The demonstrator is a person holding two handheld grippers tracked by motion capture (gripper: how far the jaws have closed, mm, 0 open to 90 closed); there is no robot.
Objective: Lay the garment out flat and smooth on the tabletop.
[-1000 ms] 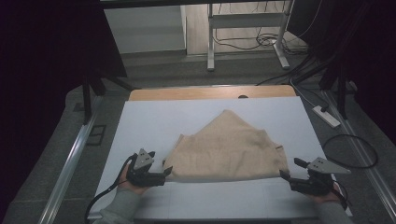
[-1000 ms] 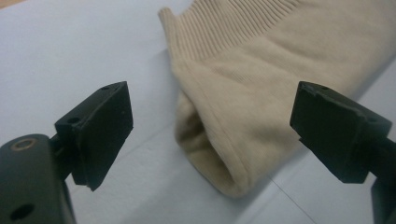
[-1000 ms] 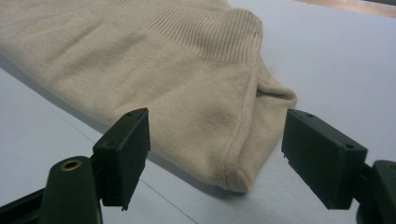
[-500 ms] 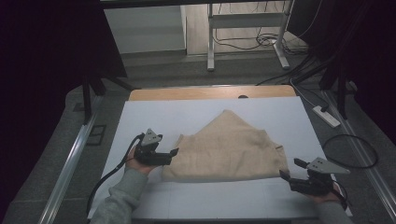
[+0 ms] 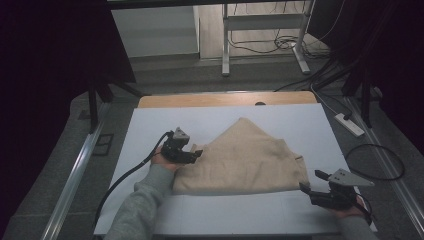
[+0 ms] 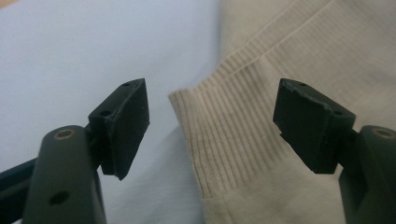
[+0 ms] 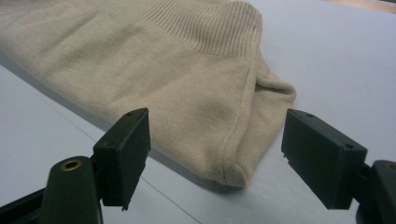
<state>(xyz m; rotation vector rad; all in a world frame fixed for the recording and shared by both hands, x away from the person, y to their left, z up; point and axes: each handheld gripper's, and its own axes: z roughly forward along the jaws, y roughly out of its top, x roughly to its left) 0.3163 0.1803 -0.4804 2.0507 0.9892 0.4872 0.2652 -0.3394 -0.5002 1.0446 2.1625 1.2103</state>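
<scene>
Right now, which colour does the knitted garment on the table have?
The garment is plain beige, with no pattern; its ribbed cuff shows best in the left gripper view.

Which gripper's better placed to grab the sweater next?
Left, probably. The left gripper already straddles the ribbed cuff of the beige sweater; its jaws have just been closing, pads not yet touching. The right gripper sits open just short of the sweater's corner.

Beige ribbed-cuff sweater (image 5: 245,160) on pale blue-white table (image 5: 150,125); black grippers
</scene>
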